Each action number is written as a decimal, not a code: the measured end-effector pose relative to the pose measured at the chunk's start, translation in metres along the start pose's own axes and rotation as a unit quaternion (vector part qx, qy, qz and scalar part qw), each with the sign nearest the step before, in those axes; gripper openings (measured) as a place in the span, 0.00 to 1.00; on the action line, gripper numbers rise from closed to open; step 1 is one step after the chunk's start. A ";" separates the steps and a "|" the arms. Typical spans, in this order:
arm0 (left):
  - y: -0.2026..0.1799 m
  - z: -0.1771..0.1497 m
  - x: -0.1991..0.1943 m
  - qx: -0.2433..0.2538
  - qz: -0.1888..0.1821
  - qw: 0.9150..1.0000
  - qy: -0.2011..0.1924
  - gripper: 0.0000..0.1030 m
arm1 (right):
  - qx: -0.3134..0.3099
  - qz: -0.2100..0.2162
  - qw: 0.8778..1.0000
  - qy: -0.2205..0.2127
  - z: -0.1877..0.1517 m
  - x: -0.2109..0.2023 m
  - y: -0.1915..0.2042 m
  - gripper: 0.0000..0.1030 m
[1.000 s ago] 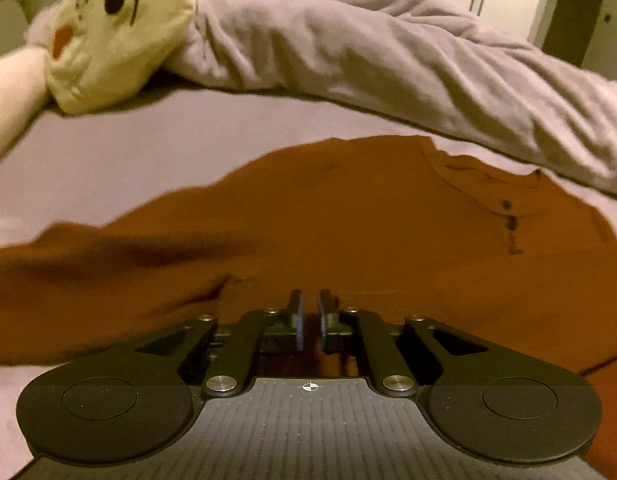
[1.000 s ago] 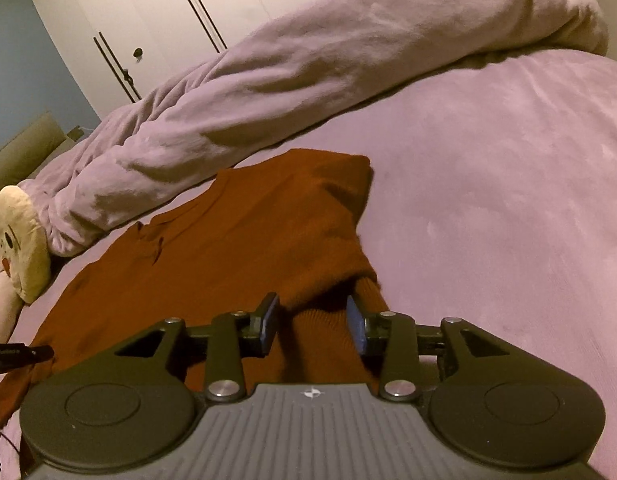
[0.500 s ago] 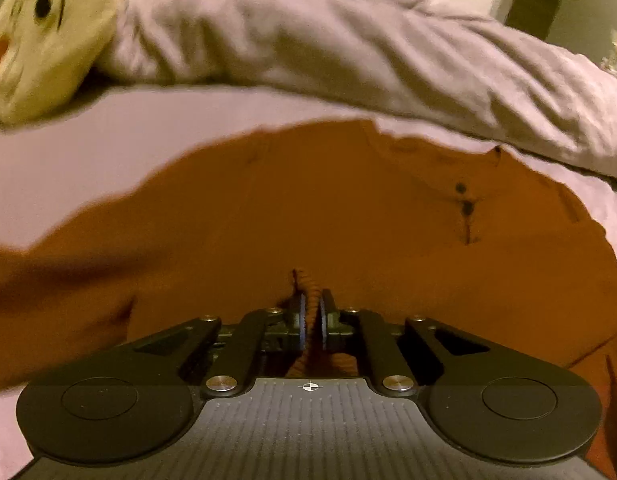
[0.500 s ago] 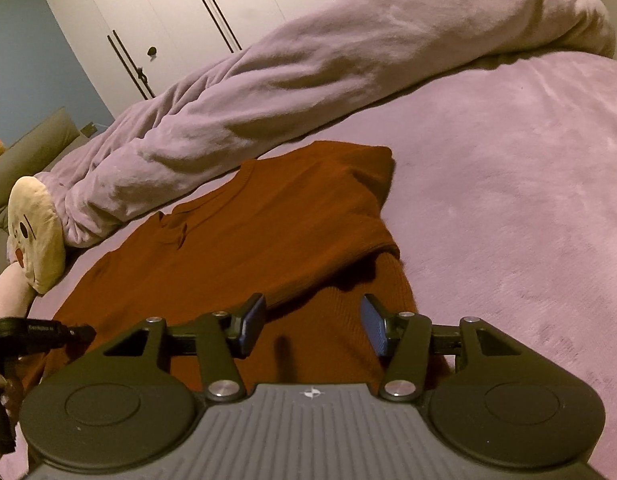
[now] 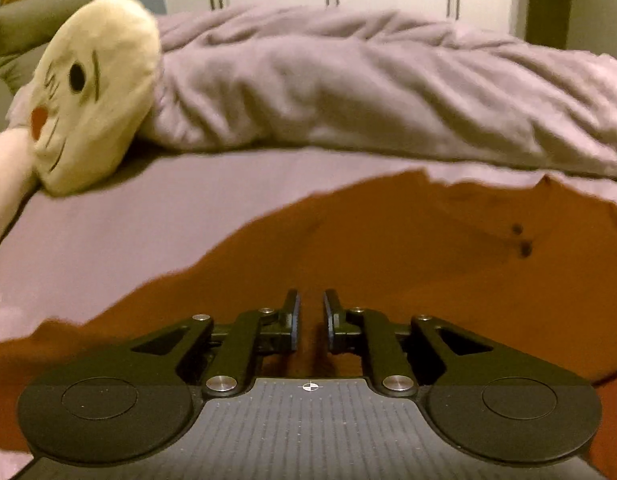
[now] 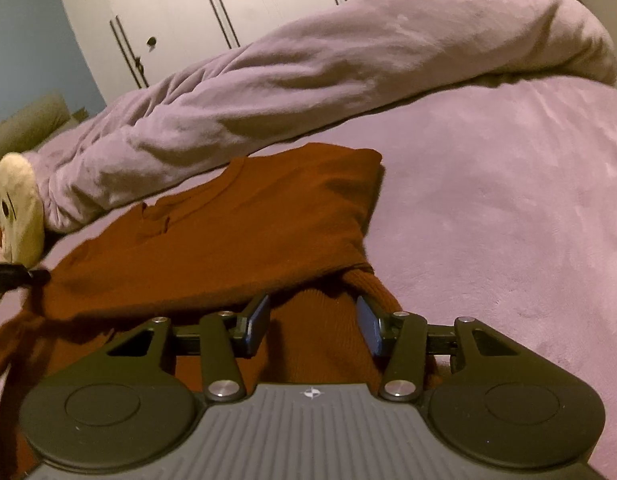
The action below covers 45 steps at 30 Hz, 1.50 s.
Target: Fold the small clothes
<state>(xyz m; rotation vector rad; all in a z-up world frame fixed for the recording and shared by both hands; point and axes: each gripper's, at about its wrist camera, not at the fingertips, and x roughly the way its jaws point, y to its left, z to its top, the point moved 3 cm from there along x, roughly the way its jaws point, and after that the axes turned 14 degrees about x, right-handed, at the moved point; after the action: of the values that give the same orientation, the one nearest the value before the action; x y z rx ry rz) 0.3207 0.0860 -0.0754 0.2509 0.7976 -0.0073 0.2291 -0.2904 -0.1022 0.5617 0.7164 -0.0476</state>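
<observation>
A rust-orange knit sweater (image 5: 408, 248) lies on the lilac bed, its buttoned neckline to the right. It also shows in the right wrist view (image 6: 244, 236), right side folded over the body. My left gripper (image 5: 310, 312) sits low over the sweater's left part with its jaws a narrow gap apart; sweater fabric shows in the gap. In the right wrist view its tip (image 6: 32, 276) holds up the sweater's left edge. My right gripper (image 6: 312, 320) is open above the ribbed hem (image 6: 328, 328), nothing between its fingers.
A rolled lilac duvet (image 5: 368, 92) runs along the far side of the bed. A cream plush toy (image 5: 92, 92) lies at the far left. White wardrobe doors (image 6: 228, 4) stand behind. Bare bed sheet (image 6: 508, 200) spreads to the right of the sweater.
My left gripper has closed on the sweater's left part and carried it in over the body. My right gripper has opened wider and let go near the hem.
</observation>
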 end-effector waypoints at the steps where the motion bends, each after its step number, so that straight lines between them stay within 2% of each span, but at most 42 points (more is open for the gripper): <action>1: 0.003 -0.005 -0.003 -0.013 -0.009 1.000 0.001 0.17 | -0.003 -0.002 1.000 0.002 0.000 -0.001 0.001 0.46; 2: 0.006 -0.010 -0.007 -0.023 -0.020 1.000 0.000 0.24 | -0.006 0.000 1.000 0.004 0.001 -0.003 0.003 0.46; 3: 0.009 -0.015 -0.012 -0.031 -0.027 0.999 -0.001 0.39 | -0.007 0.004 1.000 0.004 0.001 -0.006 0.004 0.46; 5: 0.013 -0.025 -0.024 -0.040 -0.031 0.999 -0.005 0.50 | -0.013 0.008 1.000 -0.002 0.002 -0.011 0.006 0.46; 7: 0.020 -0.037 -0.034 -0.048 -0.032 0.998 -0.005 0.57 | -0.028 0.004 1.000 -0.011 0.001 -0.013 0.010 0.46; 9: 0.035 -0.050 -0.044 -0.075 -0.022 0.997 0.001 0.81 | -0.043 -0.001 0.999 -0.014 0.000 -0.012 0.016 0.43; 11: 0.061 -0.068 -0.056 -0.117 0.000 0.993 0.001 0.91 | -0.049 0.001 0.999 -0.012 -0.001 -0.011 0.019 0.42; 14: 0.114 -0.101 -0.076 -0.190 0.040 0.981 0.004 0.93 | -0.063 -0.028 0.997 0.016 -0.006 0.003 0.015 0.42; 15: 0.134 -0.114 -0.081 -0.219 0.055 0.974 0.010 0.93 | -0.064 -0.032 0.997 0.019 -0.008 0.005 0.013 0.42; 17: 0.173 -0.143 -0.090 -0.282 0.086 0.955 0.027 0.93 | -0.067 -0.033 0.997 0.017 -0.008 -0.003 0.016 0.42; 19: 0.207 -0.171 -0.099 -0.343 0.117 0.931 0.036 0.93 | -0.063 -0.029 0.997 0.016 -0.009 -0.012 0.019 0.42; 21: 0.235 -0.194 -0.108 -0.397 0.138 0.907 0.027 0.93 | -0.059 -0.026 0.998 0.014 -0.013 -0.022 0.021 0.42; 23: 0.256 -0.210 -0.110 -0.441 0.139 0.887 0.015 0.91 | -0.055 -0.029 0.998 0.015 -0.019 -0.031 0.024 0.43; 27: 0.285 -0.234 -0.102 -0.519 0.113 0.847 -0.003 0.80 | -0.045 -0.021 0.998 0.031 -0.035 -0.044 0.032 0.43; 28: 0.289 -0.240 -0.100 -0.534 0.109 0.838 -0.007 0.79 | -0.045 -0.021 0.998 0.036 -0.039 -0.047 0.034 0.43; 30: 0.297 -0.245 -0.096 -0.549 0.108 0.828 -0.023 0.76 | -0.051 -0.023 0.998 0.042 -0.046 -0.050 0.038 0.43; 32: 0.303 -0.246 -0.096 -0.555 0.109 0.824 -0.036 0.75 | -0.059 -0.027 0.997 0.045 -0.049 -0.050 0.043 0.43; 35: 0.310 -0.244 -0.092 -0.552 0.113 0.825 -0.035 0.54 | -0.060 -0.026 0.997 0.046 -0.050 -0.051 0.048 0.43; 37: 0.313 -0.246 -0.090 -0.553 0.116 0.824 -0.029 0.48 | -0.059 -0.025 0.997 0.045 -0.048 -0.051 0.051 0.43; 38: 0.315 -0.248 -0.090 -0.557 0.120 0.821 -0.022 0.39 | -0.059 -0.024 0.997 0.044 -0.048 -0.051 0.053 0.43; 41: 0.318 -0.251 -0.092 -0.558 0.126 0.820 -0.013 0.23 | -0.063 -0.019 0.997 0.038 -0.046 -0.052 0.058 0.43; 43: 0.317 -0.248 -0.095 -0.544 0.138 0.828 -0.008 0.12 | -0.062 -0.015 0.997 0.036 -0.045 -0.052 0.058 0.43; 45: 0.309 -0.234 -0.106 -0.517 0.148 0.843 -0.022 0.09 | -0.060 -0.014 0.997 0.034 -0.045 -0.053 0.057 0.43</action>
<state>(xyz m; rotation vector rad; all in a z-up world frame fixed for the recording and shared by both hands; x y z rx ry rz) 0.1124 0.4295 -0.0893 -0.6607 0.6134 0.6977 0.1746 -0.2276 -0.0692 0.4388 0.7880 -0.0116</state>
